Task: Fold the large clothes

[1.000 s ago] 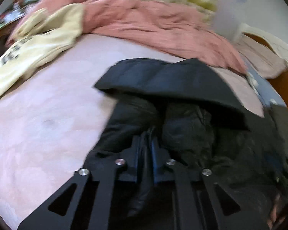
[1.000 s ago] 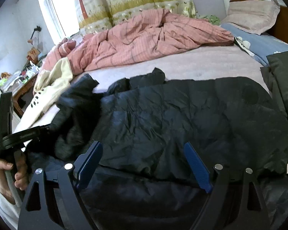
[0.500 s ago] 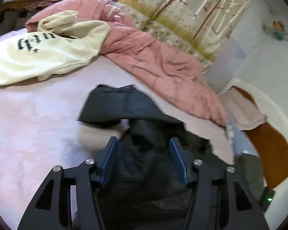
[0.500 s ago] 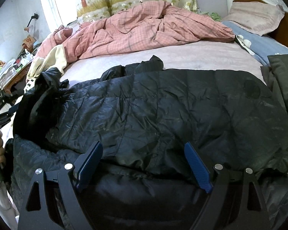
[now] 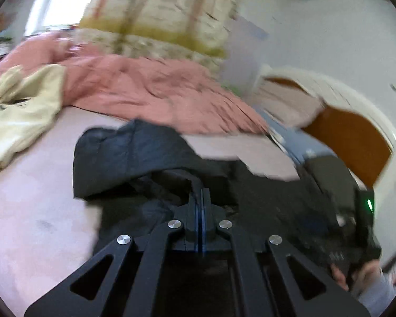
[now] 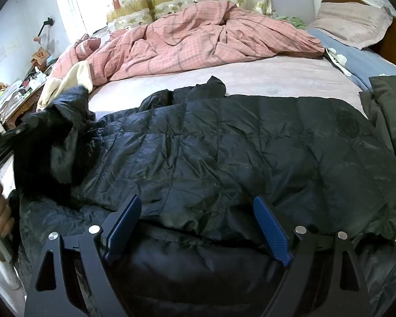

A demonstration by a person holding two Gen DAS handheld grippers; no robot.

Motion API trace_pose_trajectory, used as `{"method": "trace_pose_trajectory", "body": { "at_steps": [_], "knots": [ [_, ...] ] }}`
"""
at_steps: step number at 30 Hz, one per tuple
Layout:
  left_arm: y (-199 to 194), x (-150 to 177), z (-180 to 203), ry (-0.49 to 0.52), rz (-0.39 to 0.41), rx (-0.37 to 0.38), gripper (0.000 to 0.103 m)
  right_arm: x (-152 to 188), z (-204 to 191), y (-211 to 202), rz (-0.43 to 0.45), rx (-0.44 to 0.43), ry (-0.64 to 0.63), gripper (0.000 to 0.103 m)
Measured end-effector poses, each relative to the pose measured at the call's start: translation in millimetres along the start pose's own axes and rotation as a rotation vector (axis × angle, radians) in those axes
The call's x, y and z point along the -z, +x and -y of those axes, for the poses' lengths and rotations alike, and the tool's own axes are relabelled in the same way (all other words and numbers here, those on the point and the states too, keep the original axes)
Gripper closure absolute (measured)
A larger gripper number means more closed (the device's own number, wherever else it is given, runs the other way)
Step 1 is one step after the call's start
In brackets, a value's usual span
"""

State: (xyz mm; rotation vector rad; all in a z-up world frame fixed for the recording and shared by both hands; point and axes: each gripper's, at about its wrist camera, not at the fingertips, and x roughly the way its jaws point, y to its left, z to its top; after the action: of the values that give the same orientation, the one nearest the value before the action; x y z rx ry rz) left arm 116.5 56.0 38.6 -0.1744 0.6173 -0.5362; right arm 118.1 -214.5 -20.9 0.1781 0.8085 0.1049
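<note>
A black quilted puffer jacket (image 6: 237,153) lies spread across the pink bed sheet (image 6: 282,76). My right gripper (image 6: 198,224) is open and empty, low over the jacket's near edge. My left gripper (image 5: 200,198) has its jaws pressed together over the jacket's dark fabric (image 5: 134,158); the blur hides whether cloth is pinched between them. In the right wrist view the left gripper sits at the far left, with the jacket's end (image 6: 55,137) bunched up and raised against it.
A rumpled pink checked quilt (image 6: 198,39) lies at the back of the bed. A cream garment (image 5: 21,105) lies at the left. A pillow (image 6: 353,23) and wooden headboard (image 5: 351,137) stand at the right, next to a dark folded garment (image 6: 390,111). A cluttered desk (image 6: 15,95) stands left.
My left gripper opened half a second ago and has now closed again, swinging right over the jacket's end. The bunched end has lifted. My right gripper stayed open and still.
</note>
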Motion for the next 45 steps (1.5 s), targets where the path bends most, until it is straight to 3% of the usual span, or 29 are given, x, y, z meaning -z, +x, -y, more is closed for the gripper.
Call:
{"method": "trace_pose_trajectory", "body": {
  "at_steps": [2, 4, 7, 11, 14, 17, 20, 23, 28, 32, 37, 40, 42, 43, 44, 45],
  "knots": [
    [18, 17, 10, -0.038, -0.111, 0.046, 0.103, -1, 1, -5, 0.015, 0.0, 0.009, 0.015],
    [37, 42, 17, -0.055, -0.224, 0.035, 0.103, -3, 3, -14, 0.042, 0.0, 0.025, 0.015],
    [47, 62, 30, -0.048, -0.288, 0.0, 0.103, -7, 7, -27, 0.084, -0.016, 0.04, 0.015],
    [42, 65, 33, -0.055, -0.289, 0.004, 0.103, -14, 0, -37, 0.099, -0.12, 0.008, 0.015],
    [49, 64, 27, -0.109, -0.287, 0.013, 0.103, -20, -30, -27, 0.054, -0.221, -0.118, 0.015],
    [49, 65, 19, -0.151, -0.281, 0.033, 0.103, -20, -71, -10, 0.011, -0.18, -0.296, 0.018],
    [46, 64, 19, -0.147, -0.275, 0.034, 0.103, -19, -93, 9, -0.054, -0.194, -0.355, 0.025],
    [43, 64, 18, -0.143, -0.272, 0.024, 0.103, -23, -105, 29, -0.055, -0.069, -0.387, 0.031],
    [38, 59, 11, -0.165, -0.252, 0.001, 0.103, -45, -64, 25, 0.048, 0.058, -0.2, 0.032],
    [32, 52, 7, -0.178, -0.231, -0.014, 0.103, -56, -30, 29, 0.002, 0.095, -0.146, 0.032],
    [36, 52, 10, -0.134, -0.241, -0.104, 0.102, -55, 6, 33, -0.106, -0.001, -0.009, 0.032],
    [30, 50, 9, -0.118, -0.199, -0.142, 0.101, -48, 12, 34, -0.208, -0.091, -0.02, 0.032],
    [15, 41, 15, -0.077, -0.127, -0.123, 0.094, -40, 8, 27, -0.208, -0.072, -0.095, 0.032],
    [3, 34, 17, -0.061, -0.075, -0.129, 0.071, -38, 6, 23, -0.199, -0.062, -0.115, 0.032],
    [-8, 27, 18, -0.055, -0.027, -0.148, 0.038, -37, 4, 20, -0.196, -0.064, -0.118, 0.032],
    [-16, 19, 16, -0.064, 0.015, -0.183, 0.028, -36, 4, 16, -0.196, -0.078, -0.117, 0.032]
  ]
}}
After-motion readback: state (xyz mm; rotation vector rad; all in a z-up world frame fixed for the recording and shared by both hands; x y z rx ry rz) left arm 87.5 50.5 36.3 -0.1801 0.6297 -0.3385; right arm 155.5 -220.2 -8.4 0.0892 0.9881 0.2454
